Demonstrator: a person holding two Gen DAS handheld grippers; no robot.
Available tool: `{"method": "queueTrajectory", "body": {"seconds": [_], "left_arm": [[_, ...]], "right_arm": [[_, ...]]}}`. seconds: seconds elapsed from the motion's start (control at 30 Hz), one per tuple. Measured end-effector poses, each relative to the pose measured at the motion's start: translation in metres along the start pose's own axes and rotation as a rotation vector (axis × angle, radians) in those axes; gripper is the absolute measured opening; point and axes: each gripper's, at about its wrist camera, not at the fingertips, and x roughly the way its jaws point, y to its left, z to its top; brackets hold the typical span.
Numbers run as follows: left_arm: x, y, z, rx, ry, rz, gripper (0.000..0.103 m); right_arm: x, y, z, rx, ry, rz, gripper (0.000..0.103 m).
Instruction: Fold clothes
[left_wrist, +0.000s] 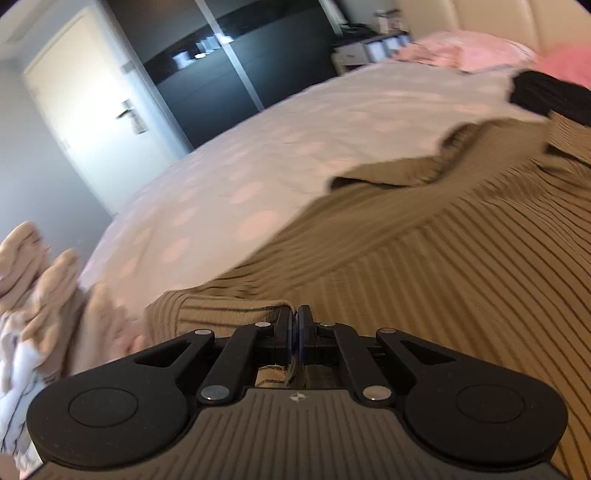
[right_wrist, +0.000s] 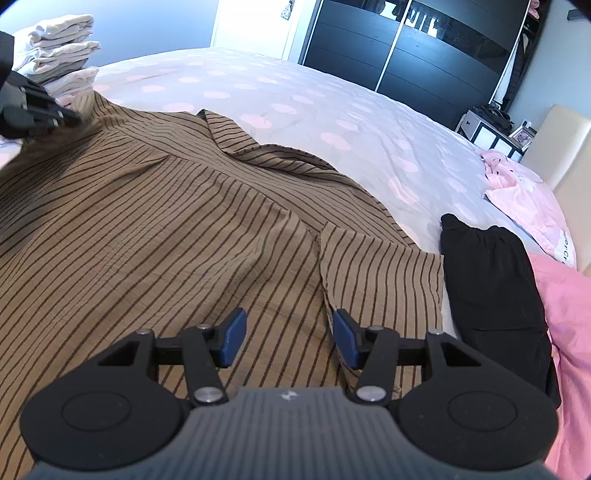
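A tan shirt with thin dark stripes (right_wrist: 166, 221) lies spread on the bed, collar (right_wrist: 258, 147) toward the far side, one short sleeve (right_wrist: 384, 273) on the right. My left gripper (left_wrist: 294, 325) is shut on the shirt's (left_wrist: 424, 277) edge, with cloth pinched between the blue pads. The right wrist view shows this left gripper (right_wrist: 72, 119) at the far left corner of the shirt. My right gripper (right_wrist: 290, 334) is open and hovers just above the shirt beside the sleeve seam, nothing between its fingers.
The bed cover (right_wrist: 314, 96) is white with pink dots. A black garment (right_wrist: 491, 280) lies right of the shirt, with pink bedding (right_wrist: 569, 314) beyond it. Folded pale clothes (right_wrist: 62, 44) are stacked at the far left. A dark wardrobe (right_wrist: 406, 48) and a door (left_wrist: 85, 99) stand behind.
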Motion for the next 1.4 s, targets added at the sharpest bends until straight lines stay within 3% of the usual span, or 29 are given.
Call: {"method": "queueTrajectory", "body": {"seconds": [0.1, 0.23, 0.43, 0.57, 0.8, 0.9, 1.03, 1.2, 1.27, 1.3, 1.4], "left_arm": [[0.000, -0.019, -0.005, 0.020, 0.035, -0.095, 0.006], [0.010, -0.017, -0.016, -0.027, 0.116, -0.206, 0.034], [-0.008, 0.025, -0.016, -0.148, 0.080, -0.289, 0.043], [-0.018, 0.069, -0.015, -0.251, 0.011, -0.242, 0.045], [0.023, 0.128, -0.033, -0.347, 0.051, -0.031, 0.048], [0.046, 0.139, -0.042, -0.390, 0.050, -0.034, 0.056], [0.073, 0.146, -0.053, -0.425, 0.055, -0.081, 0.058], [0.094, 0.146, -0.061, -0.459, 0.080, -0.145, 0.055], [0.096, 0.146, -0.059, -0.478, 0.068, -0.206, 0.040], [0.094, 0.147, -0.057, -0.476, 0.060, -0.221, 0.028], [0.085, 0.149, -0.043, -0.455, 0.039, -0.252, 0.014]], "right_arm": [[0.000, 0.001, 0.000, -0.009, -0.001, 0.002, 0.056], [-0.001, 0.002, 0.000, -0.014, -0.001, 0.002, 0.057], [0.002, -0.002, -0.002, 0.002, 0.010, 0.002, 0.059], [0.006, -0.003, -0.004, 0.017, 0.023, 0.004, 0.059], [0.014, 0.002, -0.003, 0.006, 0.045, 0.016, 0.060], [0.019, 0.003, -0.002, 0.002, 0.056, 0.019, 0.060], [0.025, 0.005, -0.002, -0.004, 0.077, 0.019, 0.060], [0.033, 0.005, -0.002, -0.009, 0.100, 0.014, 0.060], [0.035, 0.005, -0.002, -0.011, 0.106, 0.012, 0.060], [0.037, 0.006, -0.002, -0.012, 0.109, 0.012, 0.060], [0.039, 0.007, -0.001, -0.019, 0.111, 0.018, 0.060]]}}
